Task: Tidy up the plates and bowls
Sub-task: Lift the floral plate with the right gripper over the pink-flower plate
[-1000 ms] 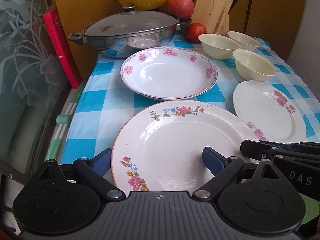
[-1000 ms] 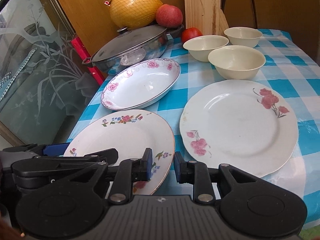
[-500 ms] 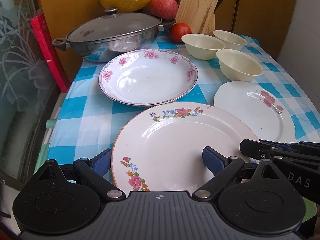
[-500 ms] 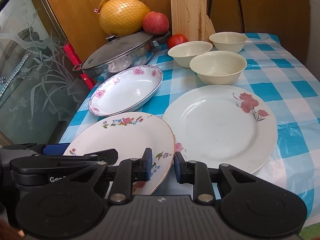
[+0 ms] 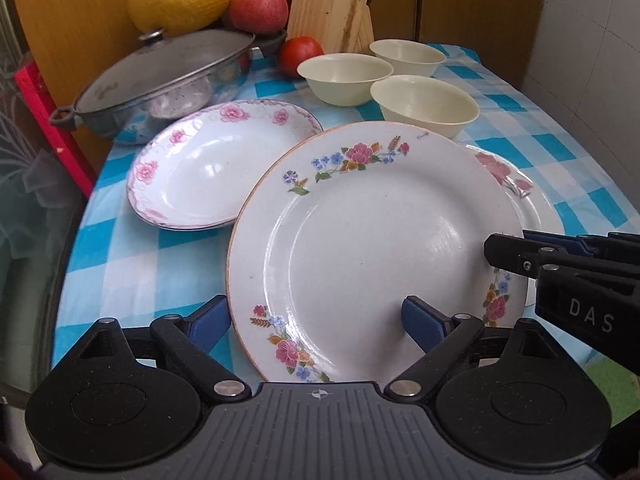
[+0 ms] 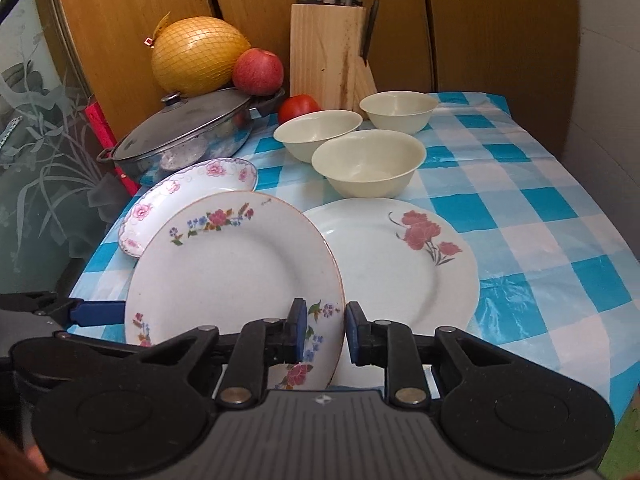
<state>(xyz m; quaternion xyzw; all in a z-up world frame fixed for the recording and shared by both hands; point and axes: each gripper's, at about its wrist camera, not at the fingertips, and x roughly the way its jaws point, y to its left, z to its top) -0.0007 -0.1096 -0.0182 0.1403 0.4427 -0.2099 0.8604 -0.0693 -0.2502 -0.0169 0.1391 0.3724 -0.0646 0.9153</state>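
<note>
A flat plate with a mixed-flower rim (image 5: pixel 376 240) (image 6: pixel 236 264) is lifted and tilted, its right side over the red-flower plate (image 5: pixel 516 184) (image 6: pixel 404 268) lying on the table. My right gripper (image 6: pixel 323 330) is shut on the near right rim of the tilted plate. My left gripper (image 5: pixel 316 316) is wide open, one finger under the plate's left edge, one over its face. A deep pink-flower plate (image 5: pixel 216 168) (image 6: pixel 188 196) lies at the left. Three cream bowls (image 5: pixel 424 104) (image 6: pixel 368 164) stand behind.
A lidded steel pan (image 5: pixel 160 80) stands at the back left with a netted pomelo (image 6: pixel 196 56) and an apple (image 6: pixel 258 72) behind it. A tomato (image 6: pixel 298 108) and a wooden knife block (image 6: pixel 328 56) stand at the back. The checked tablecloth (image 6: pixel 540 208) runs to the right.
The mixed-flower plate has been lifted off the table, tilted up and carried right, so that it now overlaps the red-flower plate. Both grippers moved right with it.
</note>
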